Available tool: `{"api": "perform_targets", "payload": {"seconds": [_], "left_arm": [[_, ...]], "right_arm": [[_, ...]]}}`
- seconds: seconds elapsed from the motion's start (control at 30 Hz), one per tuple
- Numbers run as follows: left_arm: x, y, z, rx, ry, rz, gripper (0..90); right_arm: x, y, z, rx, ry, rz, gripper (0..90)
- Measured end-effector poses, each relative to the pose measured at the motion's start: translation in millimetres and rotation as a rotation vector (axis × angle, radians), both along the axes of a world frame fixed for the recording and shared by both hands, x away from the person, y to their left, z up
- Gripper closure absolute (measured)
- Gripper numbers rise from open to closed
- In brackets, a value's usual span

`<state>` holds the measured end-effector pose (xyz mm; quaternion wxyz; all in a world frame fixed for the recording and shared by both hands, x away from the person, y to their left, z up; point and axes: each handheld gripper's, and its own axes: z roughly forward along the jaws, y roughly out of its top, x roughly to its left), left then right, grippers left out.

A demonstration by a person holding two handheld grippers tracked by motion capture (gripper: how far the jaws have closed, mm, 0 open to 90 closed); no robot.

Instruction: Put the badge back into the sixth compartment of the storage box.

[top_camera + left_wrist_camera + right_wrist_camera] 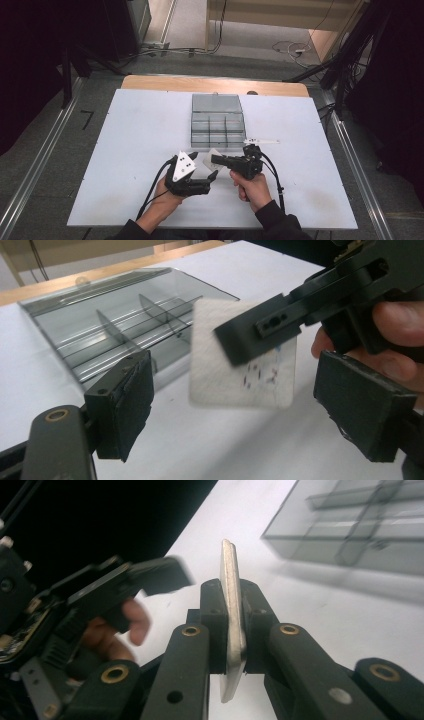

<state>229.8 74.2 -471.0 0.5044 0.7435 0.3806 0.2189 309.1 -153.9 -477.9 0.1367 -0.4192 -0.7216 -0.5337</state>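
Observation:
A thin white square card (212, 156) with small dark and red marks hangs just above the table, and my right gripper (216, 160) is shut on its edge. In the right gripper view the card (230, 580) shows edge-on between the closed jaws of that gripper (231, 597). My left gripper (204, 165) stands open just left of the card, its jaws on either side without touching. Seen from the left gripper view, the card (225, 380) floats ahead of the open left gripper (240, 407). The right gripper's black finger (257, 332) covers the card's top right.
A clear compartment box (217, 124) with its lid laid open stands just behind the grippers at the table's middle. A small white strip (262, 141) lies to its right. The white tabletop (135, 145) has bare room left and right.

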Motion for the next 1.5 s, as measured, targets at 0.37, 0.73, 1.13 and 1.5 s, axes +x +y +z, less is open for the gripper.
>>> {"api": "perform_targets", "payload": {"seconds": [0.37, 0.73, 1.13, 1.5], "left_arm": [[0.0, 42.1, -4.0, -0.055, 0.083, 0.091, 17.8], [-2.7, 49.0, -7.6, -0.042, 0.099, 0.098, 18.3], [-8.3, 70.3, -12.6, -0.041, 0.114, 0.140, 18.3], [-8.8, 75.6, -14.4, -0.041, 0.121, 0.154, 18.4]], "right_arm": [[37.9, -16.3, 1.8, -0.037, -0.033, -0.148, 80.9], [62.1, -22.8, 5.6, -0.075, -0.044, -0.222, 80.9], [82.8, -30.1, -1.5, -0.119, -0.062, -0.318, 80.9], [86.4, -28.3, -11.1, -0.253, -0.117, -0.323, 80.9]]}}
